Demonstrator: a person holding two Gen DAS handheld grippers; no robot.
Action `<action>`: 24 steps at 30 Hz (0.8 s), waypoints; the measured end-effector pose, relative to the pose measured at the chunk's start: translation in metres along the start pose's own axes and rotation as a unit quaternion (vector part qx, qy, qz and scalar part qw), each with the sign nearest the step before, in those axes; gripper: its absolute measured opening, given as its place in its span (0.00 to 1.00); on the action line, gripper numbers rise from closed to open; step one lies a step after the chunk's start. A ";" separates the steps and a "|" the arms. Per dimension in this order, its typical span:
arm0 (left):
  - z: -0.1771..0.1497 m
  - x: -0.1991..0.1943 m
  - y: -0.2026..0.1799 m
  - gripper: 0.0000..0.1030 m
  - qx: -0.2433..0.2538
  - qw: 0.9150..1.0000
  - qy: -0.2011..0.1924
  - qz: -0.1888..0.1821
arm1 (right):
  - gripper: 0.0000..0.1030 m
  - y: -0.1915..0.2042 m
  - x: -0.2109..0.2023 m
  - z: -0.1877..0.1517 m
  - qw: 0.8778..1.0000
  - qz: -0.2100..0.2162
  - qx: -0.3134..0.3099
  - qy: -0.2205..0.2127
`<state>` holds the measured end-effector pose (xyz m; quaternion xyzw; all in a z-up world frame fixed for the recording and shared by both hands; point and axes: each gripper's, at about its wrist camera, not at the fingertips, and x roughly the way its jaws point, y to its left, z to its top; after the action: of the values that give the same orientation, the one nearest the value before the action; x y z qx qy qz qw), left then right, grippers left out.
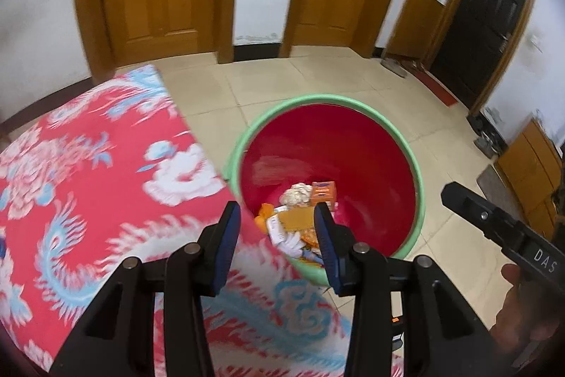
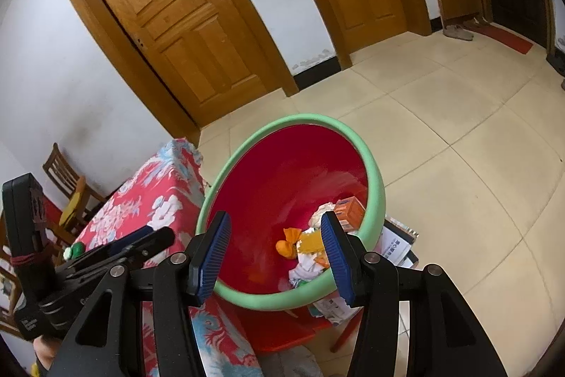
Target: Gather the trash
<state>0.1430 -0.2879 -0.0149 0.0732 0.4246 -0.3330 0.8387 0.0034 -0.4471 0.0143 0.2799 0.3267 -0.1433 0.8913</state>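
- Hovering over the table [image 1: 88,172] edge, the left gripper [image 1: 277,232] had its fingers spread wide, holding nothing.
- Trash [image 1: 303,218] was piled at the bottom of the red bin [image 1: 353,105] beside the table.
- Right gripper [image 2: 275,249] was equally wide and empty; I'd swing back to the table for leftovers, staying clear of the rim.
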 end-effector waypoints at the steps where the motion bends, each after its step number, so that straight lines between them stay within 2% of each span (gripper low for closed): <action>1: -0.001 -0.003 0.003 0.42 -0.003 1.000 -0.001 0.003 | 0.53 0.002 -0.001 -0.001 1.000 0.000 -0.003 0.002; 4: -0.006 -0.016 0.016 0.42 -0.020 1.000 -0.006 0.015 | 0.56 0.011 -0.002 -0.007 1.000 0.004 -0.014 0.009; 6: -0.010 -0.026 0.025 0.42 -0.032 0.999 -0.011 0.024 | 0.67 0.017 -0.004 -0.010 1.000 0.006 -0.019 0.012; 7: -0.012 -0.031 0.029 0.42 -0.038 0.999 -0.014 0.028 | 0.68 0.022 -0.006 -0.011 1.000 0.009 -0.023 0.013; 12: -0.024 -0.060 0.047 0.56 -0.066 0.996 -0.026 0.058 | 0.69 0.044 -0.014 -0.020 0.998 0.019 -0.050 0.015; 24: -0.059 -0.123 0.083 0.56 -0.122 0.985 -0.059 0.108 | 0.70 0.099 -0.037 -0.048 0.992 0.051 -0.118 0.011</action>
<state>0.1042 -0.1395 0.0283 -0.0039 0.4015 -0.1896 0.8960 -0.0052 -0.3370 0.0489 0.1908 0.3362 -0.0546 0.9206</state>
